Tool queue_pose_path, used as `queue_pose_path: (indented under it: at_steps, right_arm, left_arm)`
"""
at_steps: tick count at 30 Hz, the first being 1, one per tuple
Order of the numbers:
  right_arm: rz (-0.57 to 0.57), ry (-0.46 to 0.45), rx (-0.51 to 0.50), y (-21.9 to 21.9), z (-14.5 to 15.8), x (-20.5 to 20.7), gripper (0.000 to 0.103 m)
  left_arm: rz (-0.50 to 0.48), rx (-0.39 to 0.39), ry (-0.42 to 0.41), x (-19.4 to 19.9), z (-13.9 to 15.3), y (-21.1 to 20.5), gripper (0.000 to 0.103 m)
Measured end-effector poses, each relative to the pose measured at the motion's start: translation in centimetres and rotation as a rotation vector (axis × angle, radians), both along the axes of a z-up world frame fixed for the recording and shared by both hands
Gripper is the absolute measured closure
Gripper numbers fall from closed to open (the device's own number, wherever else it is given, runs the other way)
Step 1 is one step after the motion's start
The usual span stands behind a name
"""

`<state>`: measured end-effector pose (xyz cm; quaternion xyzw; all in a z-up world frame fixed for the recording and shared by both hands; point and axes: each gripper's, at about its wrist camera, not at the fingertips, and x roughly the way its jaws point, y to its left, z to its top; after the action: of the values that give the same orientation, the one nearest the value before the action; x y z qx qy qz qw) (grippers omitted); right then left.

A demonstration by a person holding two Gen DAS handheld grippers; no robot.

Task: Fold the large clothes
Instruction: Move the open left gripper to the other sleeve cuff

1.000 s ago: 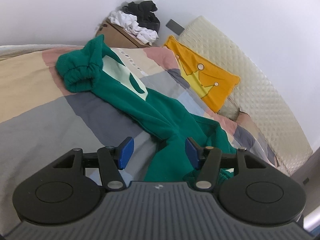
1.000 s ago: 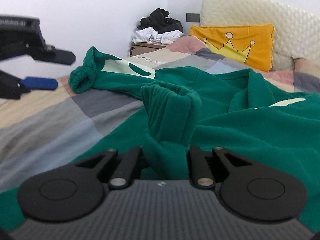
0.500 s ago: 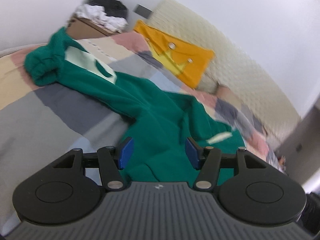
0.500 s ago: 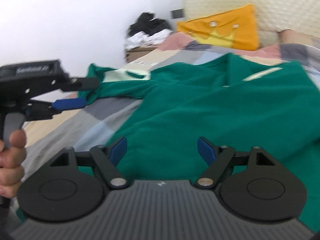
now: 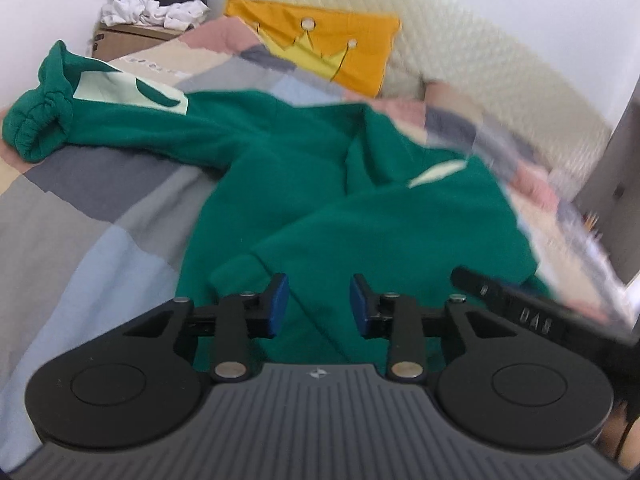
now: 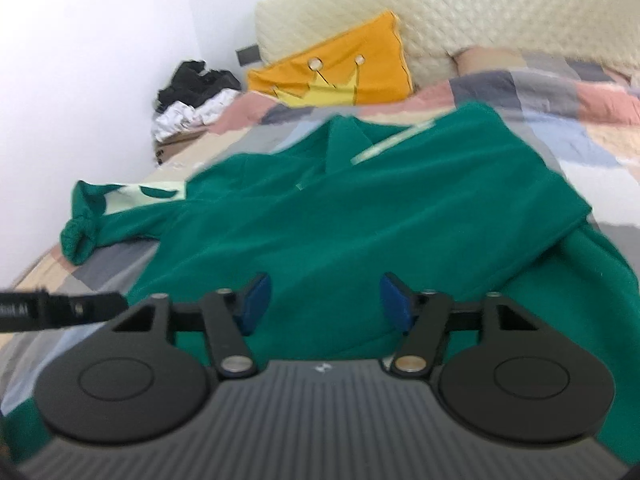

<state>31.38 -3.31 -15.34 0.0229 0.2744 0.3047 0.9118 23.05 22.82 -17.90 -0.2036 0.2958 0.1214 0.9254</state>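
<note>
A large green sweatshirt (image 5: pixel 320 184) (image 6: pixel 360 216) lies spread on the patchwork bed, one sleeve folded across its body. Its other sleeve (image 5: pixel 60 120) (image 6: pixel 92 224), with a pale patch and a bunched cuff, stretches out to the left. My left gripper (image 5: pixel 319 306) hovers over the near edge of the folded cloth; its jaws are closing and nothing is pinched between the blue pads. My right gripper (image 6: pixel 323 302) hangs above the sweatshirt's near hem, its jaws closing too, with no cloth between them. Each gripper shows as a black bar at the edge of the other's view.
An orange pillow (image 5: pixel 324 48) (image 6: pixel 340 68) with a crown leans on the cream quilted headboard (image 5: pixel 500 72) (image 6: pixel 460 12). A cardboard box (image 5: pixel 128 36) piled with white and black clothes (image 6: pixel 192 96) stands by the wall at the bed's far left corner.
My right gripper let go of the rolled green sleeve and drew back right. The sleeve now lies flat over the body. My left gripper swung right over the sweatshirt and narrowed its jaws.
</note>
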Motion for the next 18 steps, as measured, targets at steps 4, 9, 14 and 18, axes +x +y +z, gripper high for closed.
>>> queue_pose_path:
  at_steps: [4, 9, 14, 18]
  right_arm:
    - [-0.047, 0.094, -0.027, -0.2, -2.2, 1.6, 0.062]
    - [-0.052, 0.103, -0.002, -0.6, -2.5, 1.5, 0.063]
    - [-0.074, 0.121, 0.074, -2.8, -0.4, -0.1, 0.061]
    - [-0.087, 0.087, 0.061, -4.6, 1.5, -1.9, 0.061]
  left_arm:
    - [0.001, 0.101, 0.115, 1.6, -2.1, -1.2, 0.067]
    - [0.011, 0.138, 0.146, 2.2, -3.2, -1.3, 0.067]
    - [0.016, 0.143, 0.127, 2.0, -2.8, -1.5, 0.066]
    - [0.029, 0.094, 0.09, 1.0, -1.7, -1.4, 0.065]
